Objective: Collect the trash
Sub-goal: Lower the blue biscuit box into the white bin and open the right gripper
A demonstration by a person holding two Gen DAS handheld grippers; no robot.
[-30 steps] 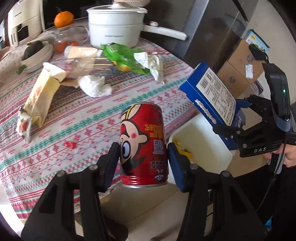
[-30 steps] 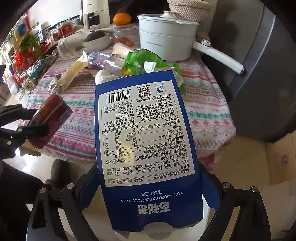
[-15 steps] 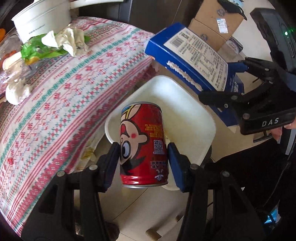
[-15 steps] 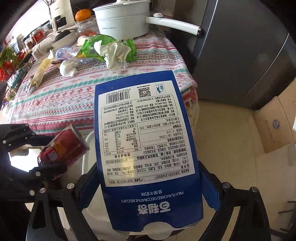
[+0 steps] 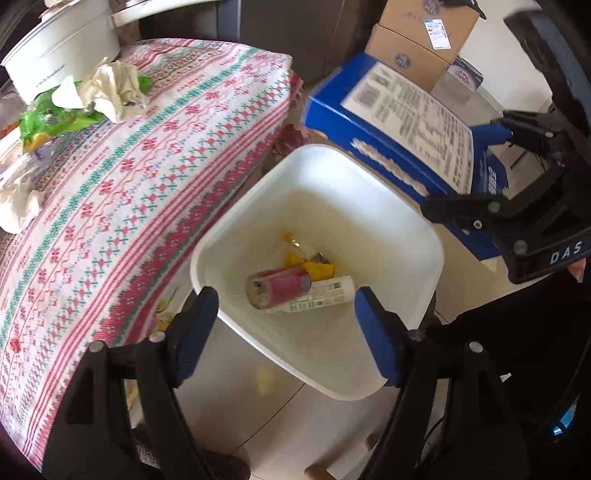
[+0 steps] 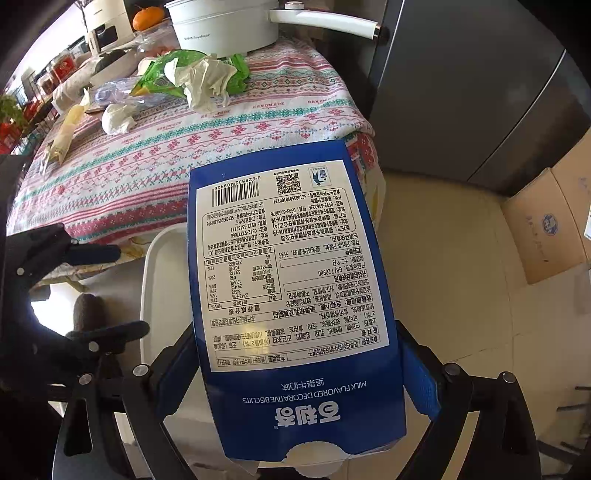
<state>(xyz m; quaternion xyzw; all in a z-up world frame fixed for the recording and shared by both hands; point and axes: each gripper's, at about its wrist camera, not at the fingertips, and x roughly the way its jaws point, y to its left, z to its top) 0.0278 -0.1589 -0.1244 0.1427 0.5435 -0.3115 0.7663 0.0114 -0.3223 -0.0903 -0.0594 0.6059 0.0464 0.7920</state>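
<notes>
A white trash bin [image 5: 417,229] stands on the floor beside the table. A red can [image 5: 280,286] lies at its bottom on a white tube [image 5: 325,293] and yellow wrappers [image 5: 317,267]. My left gripper [image 5: 286,325] is open and empty above the bin. My right gripper [image 6: 295,373] is shut on a blue biscuit box [image 6: 291,280] and holds it over the bin's right rim; the box also shows in the left wrist view [image 5: 402,147]. The bin's rim shows in the right wrist view [image 6: 155,280].
The table has a patterned cloth [image 5: 110,206] with crumpled tissues [image 6: 207,81], a green bag [image 6: 159,77], a white wad [image 6: 116,118] and a white pot [image 6: 225,26]. Cardboard boxes [image 5: 417,48] stand on the floor. A dark fridge [image 6: 461,85] is behind.
My left gripper opened and let go of the red can, which dropped into the bin. The right gripper with the blue box moved closer to the bin.
</notes>
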